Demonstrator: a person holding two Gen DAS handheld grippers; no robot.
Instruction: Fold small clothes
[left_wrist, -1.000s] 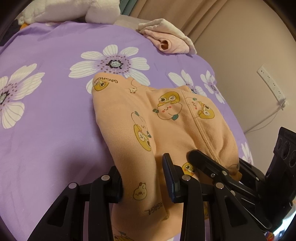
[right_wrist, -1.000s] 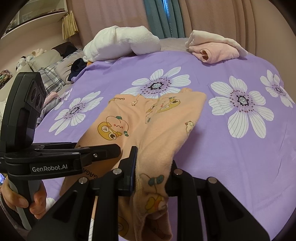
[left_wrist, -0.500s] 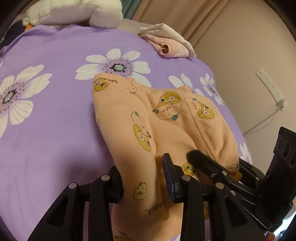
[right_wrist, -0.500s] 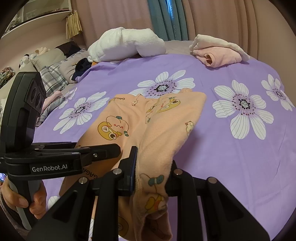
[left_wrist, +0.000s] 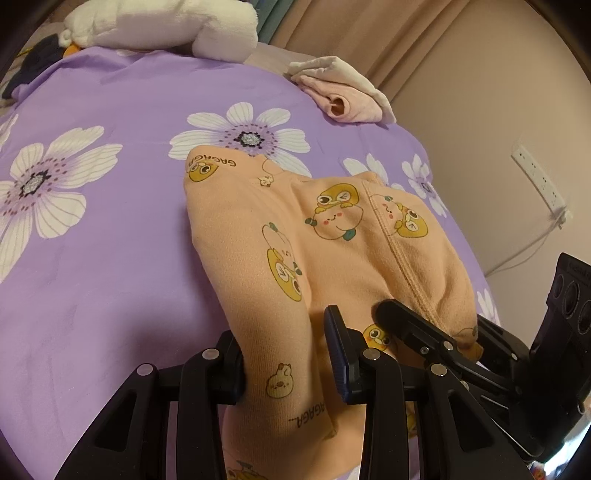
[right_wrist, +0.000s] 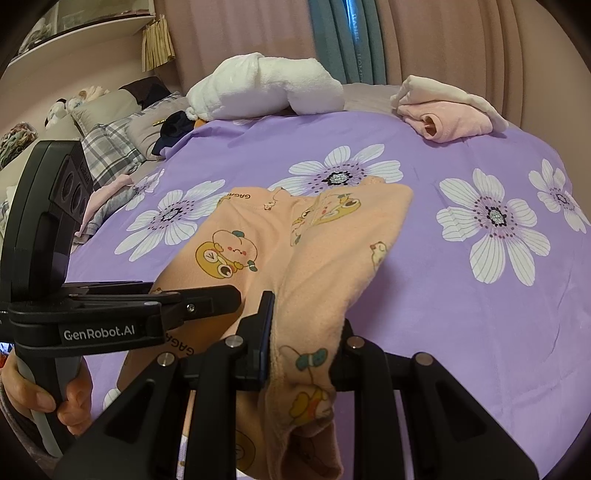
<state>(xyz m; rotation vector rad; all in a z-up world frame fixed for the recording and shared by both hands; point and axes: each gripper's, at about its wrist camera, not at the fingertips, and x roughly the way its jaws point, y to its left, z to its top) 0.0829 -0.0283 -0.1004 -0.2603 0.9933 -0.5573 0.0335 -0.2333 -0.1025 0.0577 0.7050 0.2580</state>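
In the left wrist view, one peach garment (left_wrist: 332, 251) is stretched lengthwise from the near edge toward the far side of the purple bedsheet (left_wrist: 110, 258); its near end is pinched by the left gripper (left_wrist: 284, 354).

In the right wrist view, the other near corner is clamped narrowly by the right gripper (right_wrist: 306, 350). Two folded piles are counted far off.

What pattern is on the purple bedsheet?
Large white daisy-like flowers on the purple bedsheet, clearest in the right wrist view.
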